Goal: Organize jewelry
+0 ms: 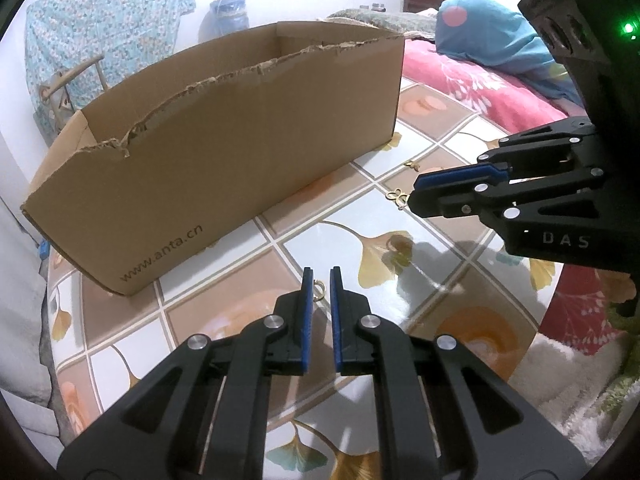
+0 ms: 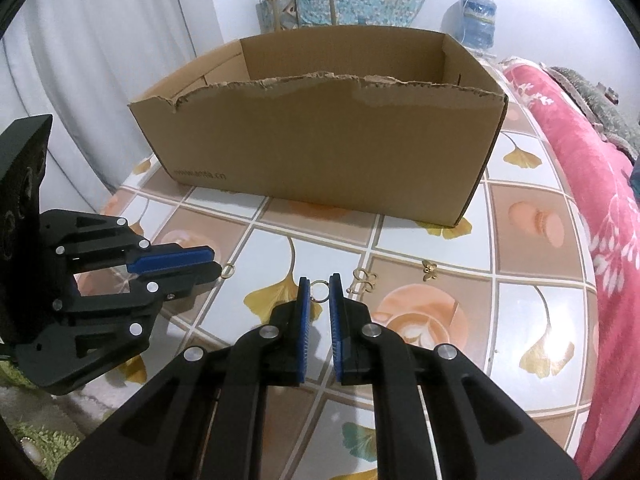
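One gold hoop (image 1: 320, 291) is nipped in the nearly shut left gripper (image 1: 320, 276), a second hoop (image 2: 319, 287) in the right gripper (image 2: 320, 280), the cardboard box (image 1: 224, 152) lying broadside ahead of both.

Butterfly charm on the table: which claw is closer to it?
Right. In the right wrist view the butterfly charm lies just right of the right claw; the left claw sits farther off, on the opposite side.

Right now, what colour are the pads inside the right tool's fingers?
Blue pads set in black fingers, clearest in the right wrist view.
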The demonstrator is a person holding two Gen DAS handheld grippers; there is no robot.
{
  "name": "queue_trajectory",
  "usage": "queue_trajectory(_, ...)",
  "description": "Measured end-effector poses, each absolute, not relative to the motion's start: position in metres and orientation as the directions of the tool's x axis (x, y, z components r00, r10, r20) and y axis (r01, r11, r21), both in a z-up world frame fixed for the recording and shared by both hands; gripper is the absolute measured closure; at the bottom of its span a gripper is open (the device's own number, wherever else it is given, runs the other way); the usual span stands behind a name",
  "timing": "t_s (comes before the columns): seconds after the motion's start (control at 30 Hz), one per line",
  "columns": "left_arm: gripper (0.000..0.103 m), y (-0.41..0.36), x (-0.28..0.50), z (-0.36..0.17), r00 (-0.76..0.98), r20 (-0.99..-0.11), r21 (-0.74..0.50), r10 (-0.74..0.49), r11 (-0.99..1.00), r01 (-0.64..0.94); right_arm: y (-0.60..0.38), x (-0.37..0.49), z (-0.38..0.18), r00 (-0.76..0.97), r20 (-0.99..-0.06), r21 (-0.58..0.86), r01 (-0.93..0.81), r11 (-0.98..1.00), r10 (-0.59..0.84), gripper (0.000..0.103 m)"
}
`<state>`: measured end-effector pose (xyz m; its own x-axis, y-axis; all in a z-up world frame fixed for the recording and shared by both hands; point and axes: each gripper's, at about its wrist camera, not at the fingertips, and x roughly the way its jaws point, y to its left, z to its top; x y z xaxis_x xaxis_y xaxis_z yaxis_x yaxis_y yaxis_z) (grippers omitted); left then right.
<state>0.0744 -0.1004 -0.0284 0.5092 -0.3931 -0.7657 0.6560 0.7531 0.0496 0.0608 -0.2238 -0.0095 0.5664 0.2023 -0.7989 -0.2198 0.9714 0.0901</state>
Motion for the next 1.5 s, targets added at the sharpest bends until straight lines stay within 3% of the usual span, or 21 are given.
queue_trajectory(0.17, 0.095, -0.101, 0.076, -0.035, 0.484, -0.793, 0.055, -0.371, 0.748, 0.662, -0.222, 0.064, -0.013, 0.557, -0.804, 0.097, -0.224, 0.97, 0.209, 0.093)
queue_trajectory(0.27, 0.087, -0.103, 0.077, -0.039, 0.477, -0.802, 0.054, -0.36, 0.751, 0.658, -0.222, 0.066, -0.015, 0.552, -0.806, 0.101, -0.228, 0.968, 0.214, 0.093)
queue_trajectory(0.83, 0.086, -0.101, 0.087, -0.044, 0.468, -0.801, 0.018, -0.374, 0.765, 0.644, -0.224, 0.071, -0.021, 0.542, -0.81, 0.113, -0.225, 0.968, 0.221, 0.093)
queue_trajectory(0.97, 0.093, -0.099, 0.088, -0.044, 0.469, -0.799, 0.018, -0.377, 0.764, 0.645, -0.224, 0.071, -0.02, 0.546, -0.807, 0.115, -0.224, 0.968, 0.223, 0.093)
queue_trajectory(1.2, 0.095, -0.099, 0.087, -0.044, 0.472, -0.793, 0.01, -0.385, 0.766, 0.642, -0.226, 0.068, -0.016, 0.553, -0.803, 0.119, -0.216, 0.969, 0.222, 0.093)
queue_trajectory(1.27, 0.103, -0.098, 0.086, -0.042, 0.471, -0.791, 0.005, -0.39, 0.767, 0.642, -0.226, 0.067, -0.015, 0.556, -0.801, 0.12, -0.215, 0.969, 0.223, 0.093)
queue_trajectory(1.5, 0.103, -0.097, 0.085, -0.043, 0.472, -0.793, 0.004, -0.386, 0.771, 0.637, -0.227, 0.064, -0.011, 0.562, -0.797, 0.118, -0.216, 0.969, 0.222, 0.093)
